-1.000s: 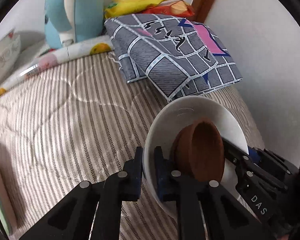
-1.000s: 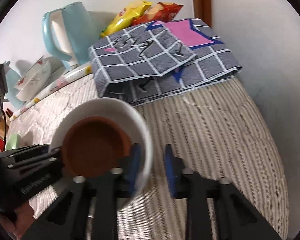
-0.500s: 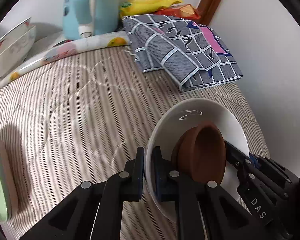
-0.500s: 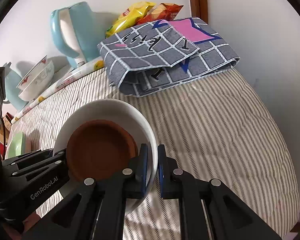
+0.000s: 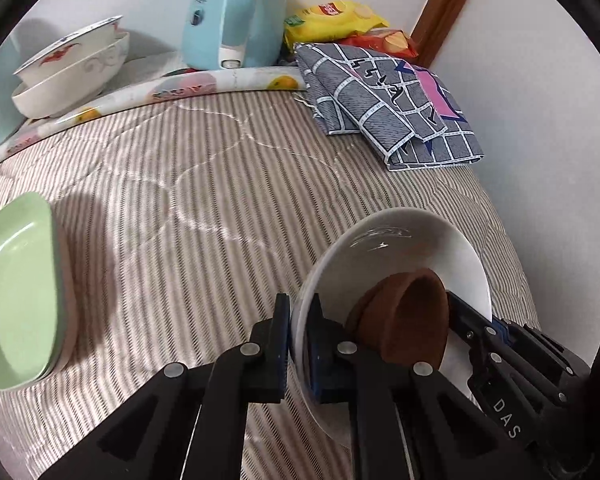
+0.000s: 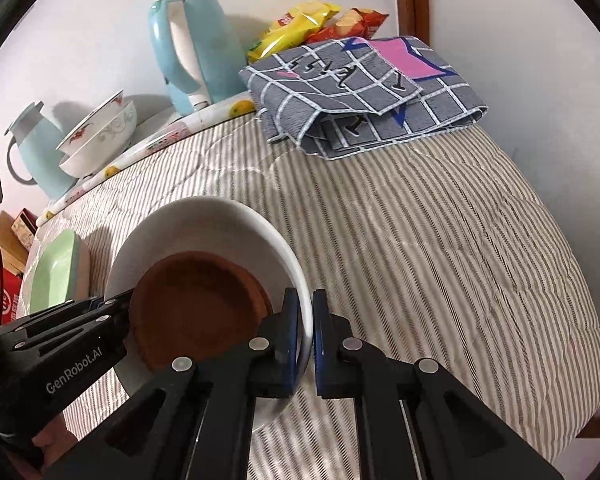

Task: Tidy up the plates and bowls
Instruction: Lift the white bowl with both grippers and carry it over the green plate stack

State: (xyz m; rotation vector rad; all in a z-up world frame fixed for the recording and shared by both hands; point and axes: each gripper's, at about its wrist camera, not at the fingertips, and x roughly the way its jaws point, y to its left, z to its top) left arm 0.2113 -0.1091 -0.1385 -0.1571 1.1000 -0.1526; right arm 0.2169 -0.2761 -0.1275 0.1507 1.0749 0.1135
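White bowl (image 5: 412,256) held off the striped surface by both tools at once, a brown bowl (image 5: 408,328) nested inside it. Left tool (image 5: 299,344) clamped on the near rim of the white bowl, one pad inside the wall, one outside, no gap visible. Right tool (image 6: 312,336) clamped on the opposite rim in the same way, thin white edge pinched between its blue-faced pads. In each wrist view the other tool shows as a black body reaching in from the far side of the bowl. The brown bowl sits tilted against the white wall in the left view; in the right view (image 6: 198,312) it lies low in the basin, filling most of it. A bit of a hand shows at the lower left edge of the right view.

Beneath: a quilted cover with fine brown and cream stripes (image 5: 204,216) spread over the table. Left of the held bowl, well apart, a pale green dish (image 5: 18,292) rests on the cover. Farther back, a folded grey checked cloth (image 5: 392,104) with a pink patch lies near the wall corner. Behind it, yellow and red snack bags (image 5: 340,16). A light blue kettle (image 5: 232,12) stands beside them on a fruit-print strip. Two stacked white patterned bowls (image 5: 72,68) sit left of the kettle. Right view also catches a light blue jug (image 6: 36,152) beyond those bowls.
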